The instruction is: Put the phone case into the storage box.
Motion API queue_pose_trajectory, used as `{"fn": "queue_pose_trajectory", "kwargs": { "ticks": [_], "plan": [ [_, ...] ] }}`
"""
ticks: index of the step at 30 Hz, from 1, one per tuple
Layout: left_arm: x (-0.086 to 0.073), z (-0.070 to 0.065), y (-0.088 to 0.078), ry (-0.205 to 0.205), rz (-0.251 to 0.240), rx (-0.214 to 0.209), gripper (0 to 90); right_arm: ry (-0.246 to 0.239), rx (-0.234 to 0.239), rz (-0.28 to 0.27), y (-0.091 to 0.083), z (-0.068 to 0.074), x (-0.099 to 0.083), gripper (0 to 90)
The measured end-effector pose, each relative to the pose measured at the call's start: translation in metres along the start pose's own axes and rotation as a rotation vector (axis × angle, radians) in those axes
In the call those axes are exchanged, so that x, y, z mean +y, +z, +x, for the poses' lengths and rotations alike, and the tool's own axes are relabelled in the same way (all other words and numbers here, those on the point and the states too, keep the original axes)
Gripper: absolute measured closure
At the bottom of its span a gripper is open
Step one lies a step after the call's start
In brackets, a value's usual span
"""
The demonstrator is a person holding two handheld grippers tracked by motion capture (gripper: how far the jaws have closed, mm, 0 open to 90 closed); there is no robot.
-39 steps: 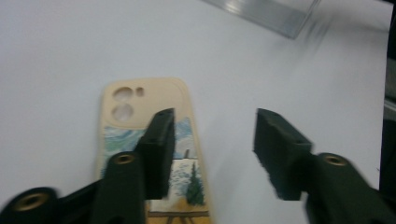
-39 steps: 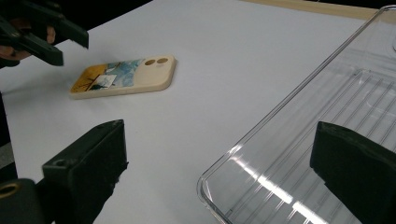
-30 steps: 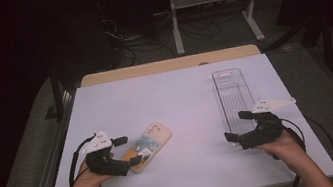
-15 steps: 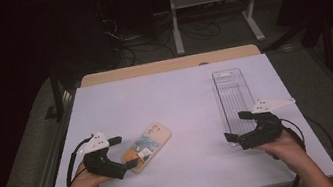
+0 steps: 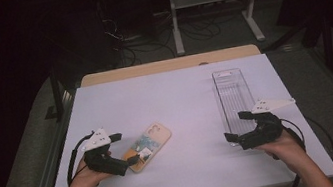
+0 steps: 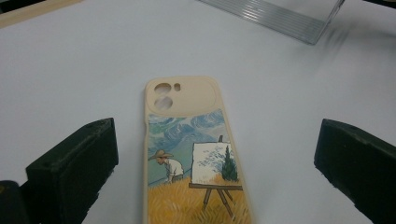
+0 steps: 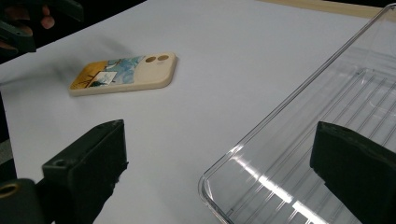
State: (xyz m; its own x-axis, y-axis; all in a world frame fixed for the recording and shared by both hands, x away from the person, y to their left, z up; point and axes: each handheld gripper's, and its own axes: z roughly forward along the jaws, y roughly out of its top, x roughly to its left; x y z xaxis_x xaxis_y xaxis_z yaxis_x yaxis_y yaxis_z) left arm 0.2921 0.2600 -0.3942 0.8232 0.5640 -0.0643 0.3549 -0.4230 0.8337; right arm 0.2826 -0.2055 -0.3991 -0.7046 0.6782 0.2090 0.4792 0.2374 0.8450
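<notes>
Left gripper [image 5: 127, 161] low and level over the tabletop [image 5: 181, 101], fingers just spread wide astride the case [image 5: 148, 146], untouched. Right gripper [image 5: 234, 127] open-fingered at the tray [image 5: 233, 94], right of the case.

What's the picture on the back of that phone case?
A painter in a straw hat beside an easel in a yellow field, on the cream phone case; clearest in the left gripper view.

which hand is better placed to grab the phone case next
Left. The left gripper sits right at the phone case, jaws open wide on either side of it, not touching. The right gripper is across the table at the near end of the clear tray.
</notes>
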Motion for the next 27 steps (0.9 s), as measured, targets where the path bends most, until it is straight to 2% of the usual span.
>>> {"fn": "queue_pose_trajectory", "kwargs": {
  "ticks": [1, 10, 15, 22, 27],
  "plan": [
    [0.002, 0.000, 0.000, -0.013, -0.003, 0.001, 0.0, -0.003, 0.000, -0.001, 0.000, 0.000, 0.000, 3.3],
    [0.017, 0.003, 0.005, -0.015, -0.005, 0.009, 0.0, -0.004, -0.002, -0.003, 0.000, 0.000, 0.001, 3.3],
    [0.025, 0.004, 0.012, -0.024, -0.013, 0.009, 0.0, -0.005, -0.001, -0.001, 0.000, 0.000, 0.001, 3.3],
    [0.035, 0.008, 0.021, -0.037, 0.001, 0.011, 0.0, -0.001, -0.001, -0.002, 0.000, 0.000, 0.001, 3.3],
    [0.042, 0.009, 0.028, -0.028, 0.004, 0.011, 0.0, -0.004, -0.001, -0.003, 0.000, 0.000, 0.001, 3.3]
  ]
}}
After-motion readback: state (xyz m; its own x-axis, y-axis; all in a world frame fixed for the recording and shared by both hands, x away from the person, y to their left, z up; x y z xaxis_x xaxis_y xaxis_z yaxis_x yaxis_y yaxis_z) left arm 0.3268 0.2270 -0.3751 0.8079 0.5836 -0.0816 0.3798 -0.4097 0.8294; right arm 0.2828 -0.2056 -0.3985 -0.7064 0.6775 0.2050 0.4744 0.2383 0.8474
